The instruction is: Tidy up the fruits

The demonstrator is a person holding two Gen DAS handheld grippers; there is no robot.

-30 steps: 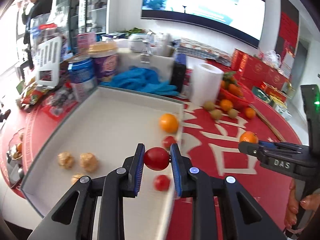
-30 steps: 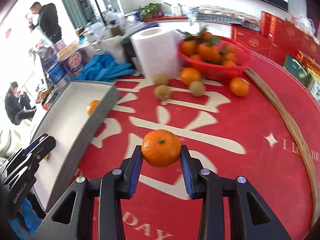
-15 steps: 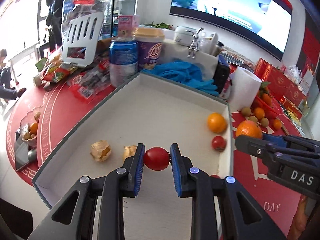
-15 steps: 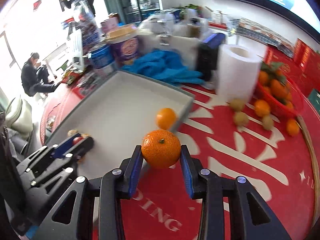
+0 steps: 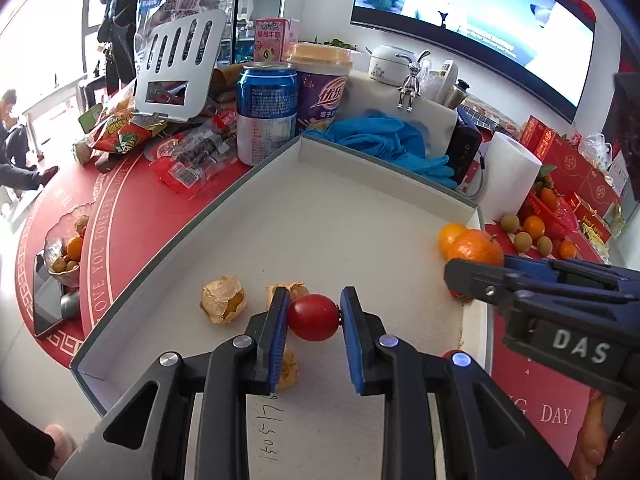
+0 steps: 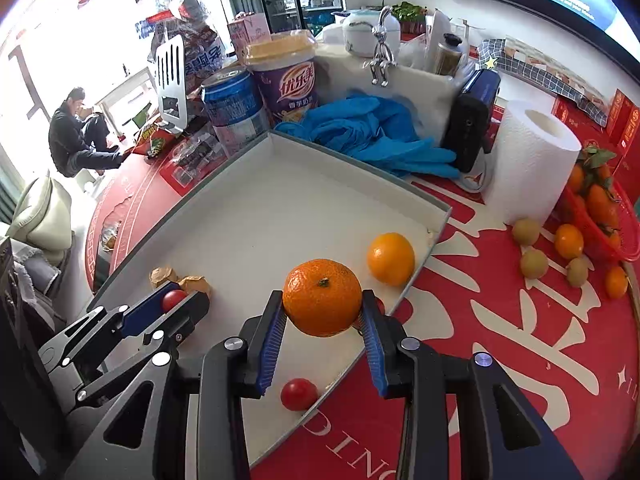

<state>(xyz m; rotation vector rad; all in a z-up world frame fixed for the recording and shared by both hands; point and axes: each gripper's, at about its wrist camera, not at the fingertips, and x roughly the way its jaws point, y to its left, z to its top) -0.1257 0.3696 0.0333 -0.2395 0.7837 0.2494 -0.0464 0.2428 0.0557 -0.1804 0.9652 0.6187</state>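
My left gripper (image 5: pixel 313 318) is shut on a red cherry tomato (image 5: pixel 312 317), held just above the floor of a shallow white tray (image 5: pixel 320 208). Husked golden berries (image 5: pixel 222 299) lie beside it in the tray. My right gripper (image 6: pixel 322 316) is shut on a mandarin (image 6: pixel 322 297) over the tray's right side, next to a loose orange (image 6: pixel 391 258). Another cherry tomato (image 6: pixel 299 393) lies under the right gripper near the tray's edge. The right gripper (image 5: pixel 476 280) with its mandarin (image 5: pixel 478 249) also shows in the left wrist view.
A red basket of mandarins (image 6: pixel 600 208) stands at the right with loose oranges and kiwis (image 6: pixel 534 263) before it. A paper roll (image 6: pixel 528 160), blue gloves (image 6: pixel 372 136), a blue can (image 5: pixel 267 112) and a purple cup (image 5: pixel 322 88) crowd the tray's far rim. A small fruit dish (image 5: pixel 66 250) sits left.
Both grippers moved left over the tray with their fruit. The right one came from above the red tablecloth to above the tray's right side. The left gripper moved toward the husked berries.
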